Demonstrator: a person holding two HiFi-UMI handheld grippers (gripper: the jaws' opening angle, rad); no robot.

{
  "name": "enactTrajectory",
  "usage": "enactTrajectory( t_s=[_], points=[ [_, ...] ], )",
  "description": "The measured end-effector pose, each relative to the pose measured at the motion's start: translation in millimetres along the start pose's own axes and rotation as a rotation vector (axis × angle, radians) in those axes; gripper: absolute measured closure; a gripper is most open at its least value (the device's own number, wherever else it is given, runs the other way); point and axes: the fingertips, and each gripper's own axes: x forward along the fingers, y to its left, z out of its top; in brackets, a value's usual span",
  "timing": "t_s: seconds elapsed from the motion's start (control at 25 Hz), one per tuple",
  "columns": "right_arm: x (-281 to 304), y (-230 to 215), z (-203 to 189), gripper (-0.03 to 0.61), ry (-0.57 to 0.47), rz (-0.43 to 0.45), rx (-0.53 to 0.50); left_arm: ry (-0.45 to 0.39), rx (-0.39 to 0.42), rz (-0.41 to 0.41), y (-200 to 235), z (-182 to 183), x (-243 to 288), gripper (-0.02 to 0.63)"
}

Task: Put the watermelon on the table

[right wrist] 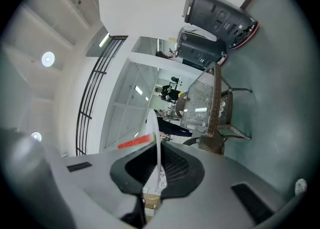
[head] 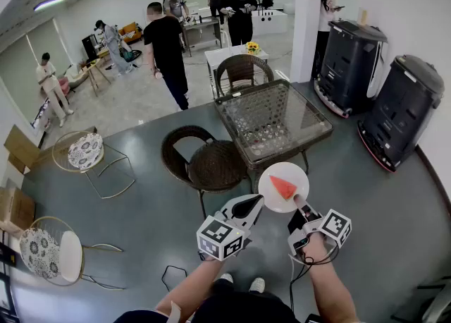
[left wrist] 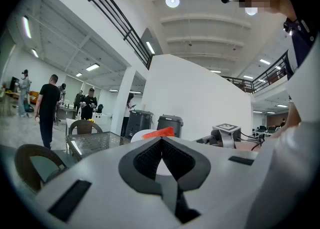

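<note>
Right gripper (right wrist: 158, 149) clamped on plate (right wrist: 154, 123), watermelon (head: 283, 187) atop

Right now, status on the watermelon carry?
Right gripper shut on plate rim; left gripper shut, empty, by the plate. Watermelon on plate, held short of the table. Chair stands near table's left corner.

Glass-topped wicker table (head: 282, 106) on grey floor (head: 141, 209)
</note>
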Motion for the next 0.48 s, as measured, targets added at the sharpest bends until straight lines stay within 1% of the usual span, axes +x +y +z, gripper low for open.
enactTrajectory(
  t_s=[0.48],
  points=[
    [0.2,-4.4,2.6,0.565,-0.011,0.007,0.040,0.012,-0.005,0.006,-1.3,-3.0,1.9,0.609]
  ],
)
